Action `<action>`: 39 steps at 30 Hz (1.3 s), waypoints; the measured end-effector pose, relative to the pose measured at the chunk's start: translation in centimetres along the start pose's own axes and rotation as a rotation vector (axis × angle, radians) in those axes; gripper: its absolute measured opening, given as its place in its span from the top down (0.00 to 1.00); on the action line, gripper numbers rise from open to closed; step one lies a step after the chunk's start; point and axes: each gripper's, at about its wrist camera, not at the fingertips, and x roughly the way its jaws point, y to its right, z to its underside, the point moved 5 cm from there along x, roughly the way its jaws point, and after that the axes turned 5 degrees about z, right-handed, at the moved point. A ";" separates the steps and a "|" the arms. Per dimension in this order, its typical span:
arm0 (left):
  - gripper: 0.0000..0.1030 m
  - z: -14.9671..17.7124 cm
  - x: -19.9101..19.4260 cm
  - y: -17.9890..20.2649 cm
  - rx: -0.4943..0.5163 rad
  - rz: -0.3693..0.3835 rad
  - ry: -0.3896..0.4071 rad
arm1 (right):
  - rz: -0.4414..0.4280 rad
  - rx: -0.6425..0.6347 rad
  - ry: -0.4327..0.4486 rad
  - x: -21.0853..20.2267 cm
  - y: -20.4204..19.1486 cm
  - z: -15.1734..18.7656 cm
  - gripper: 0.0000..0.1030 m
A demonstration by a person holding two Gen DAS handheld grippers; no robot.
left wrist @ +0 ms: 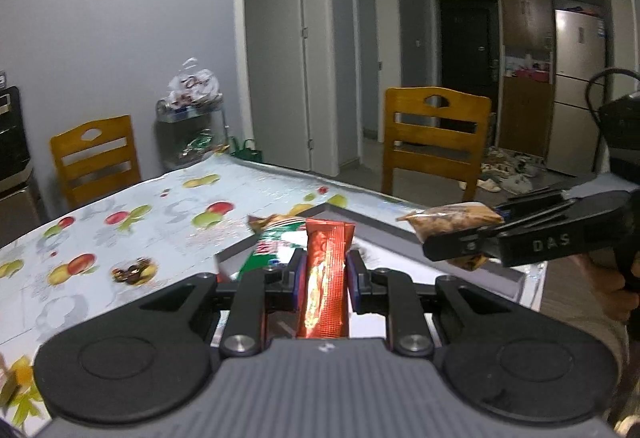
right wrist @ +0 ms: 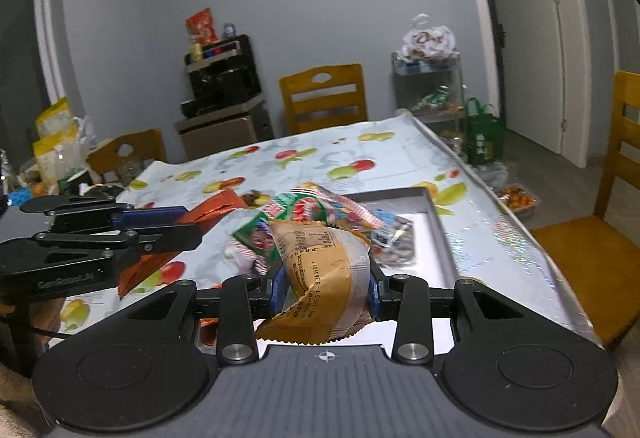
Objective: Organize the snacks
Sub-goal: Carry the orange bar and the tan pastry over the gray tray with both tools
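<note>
My left gripper (left wrist: pixel 325 258) is shut on an orange-red snack stick (left wrist: pixel 326 278) and holds it above the table, near the grey tray (left wrist: pixel 400 234). My right gripper (right wrist: pixel 326 280) is shut on a tan snack packet (right wrist: pixel 324 278) and holds it over the tray (right wrist: pixel 436 234). In the left wrist view the right gripper (left wrist: pixel 432 248) comes in from the right with its packet (left wrist: pixel 452 222). In the right wrist view the left gripper (right wrist: pixel 192 226) comes in from the left with the stick (right wrist: pixel 212 211). A green and red snack bag (right wrist: pixel 304 213) and a small clear packet (right wrist: pixel 392 238) lie in the tray.
The table has a fruit-print cloth (left wrist: pixel 120 238). A small dark snack (left wrist: pixel 132 272) lies on it left of the tray. Wooden chairs (left wrist: pixel 434 133) stand around the table. A rack with bags (right wrist: pixel 430 77) stands by the far wall. Clutter (right wrist: pixel 56 153) sits at the table's far left.
</note>
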 end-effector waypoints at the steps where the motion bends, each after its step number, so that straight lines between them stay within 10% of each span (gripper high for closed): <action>1: 0.84 0.0 0.3 0.3 0.001 0.010 -0.002 | 0.007 0.007 0.001 -0.1 0.2 -0.1 0.62; 39: 0.83 3.7 8.8 4.6 0.071 0.137 -0.190 | 0.034 0.053 -0.144 3.1 3.0 3.4 0.62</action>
